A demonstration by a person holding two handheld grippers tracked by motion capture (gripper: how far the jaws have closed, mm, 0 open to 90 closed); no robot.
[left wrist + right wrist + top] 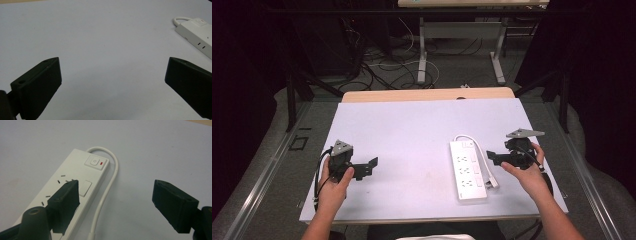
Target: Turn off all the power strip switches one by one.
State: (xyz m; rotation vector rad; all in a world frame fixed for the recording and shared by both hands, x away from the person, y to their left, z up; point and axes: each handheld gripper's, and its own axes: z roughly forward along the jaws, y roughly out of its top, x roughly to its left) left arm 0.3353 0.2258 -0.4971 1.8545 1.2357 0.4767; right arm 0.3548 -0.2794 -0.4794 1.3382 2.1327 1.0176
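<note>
Right claw [490, 157] released, straddling the power strip's [467, 168] cord-side edge; left claw [371, 166] released over bare table [412, 125].

Two black grippers are seen, the left gripper [371, 165] and the right gripper [490, 156], each topped by a grey three-cornered plate dotted with small holes. A black cable is looped from the rear of each. The jaws are shown as blocky black wedges with matte faces, and small round screw holes are sunk near their tips. Both forearms are left bare, without sleeves.
</note>
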